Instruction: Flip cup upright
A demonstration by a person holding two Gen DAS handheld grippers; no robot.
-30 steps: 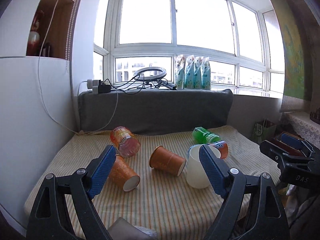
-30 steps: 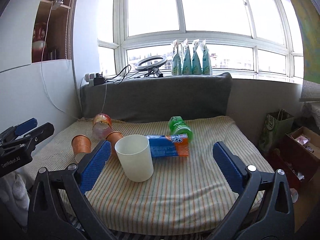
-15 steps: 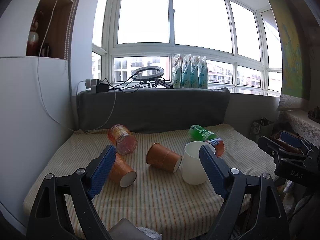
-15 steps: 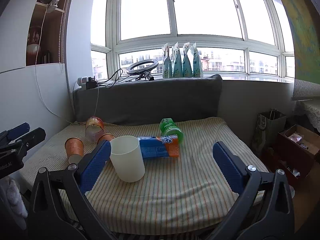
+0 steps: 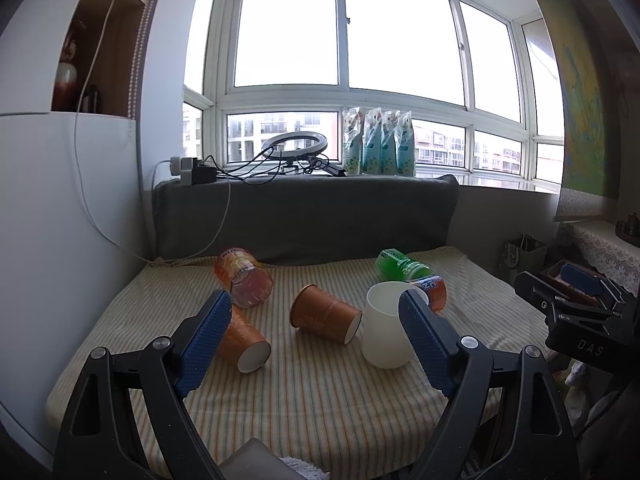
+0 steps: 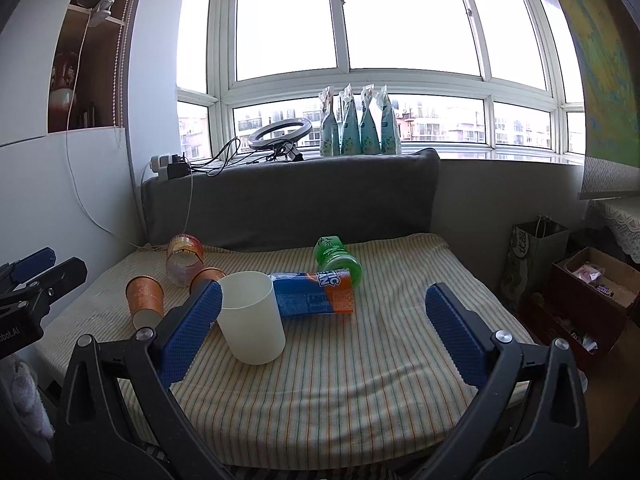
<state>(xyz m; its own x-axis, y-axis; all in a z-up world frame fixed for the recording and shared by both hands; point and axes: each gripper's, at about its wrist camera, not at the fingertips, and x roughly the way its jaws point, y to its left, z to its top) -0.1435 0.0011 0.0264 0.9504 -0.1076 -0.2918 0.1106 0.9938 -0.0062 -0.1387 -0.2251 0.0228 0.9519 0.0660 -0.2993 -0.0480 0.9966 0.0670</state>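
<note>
A white cup stands upright on the striped bedding; it also shows in the right wrist view. Two orange paper cups lie on their sides: one in the middle and one at the left; in the right wrist view they are at the left and behind the white cup. My left gripper is open and empty, held back above the bed's front part. My right gripper is open and empty, with the white cup beside its left finger.
An orange-labelled jar, a green bottle and a blue-orange bottle lie on the striped bedding. A grey backrest stands behind. A white wall is at the left; boxes and a bag at the right.
Both grippers have drawn back and risen a little from the bed. The white cup stays upright where it stood; nothing on the bed has moved.
</note>
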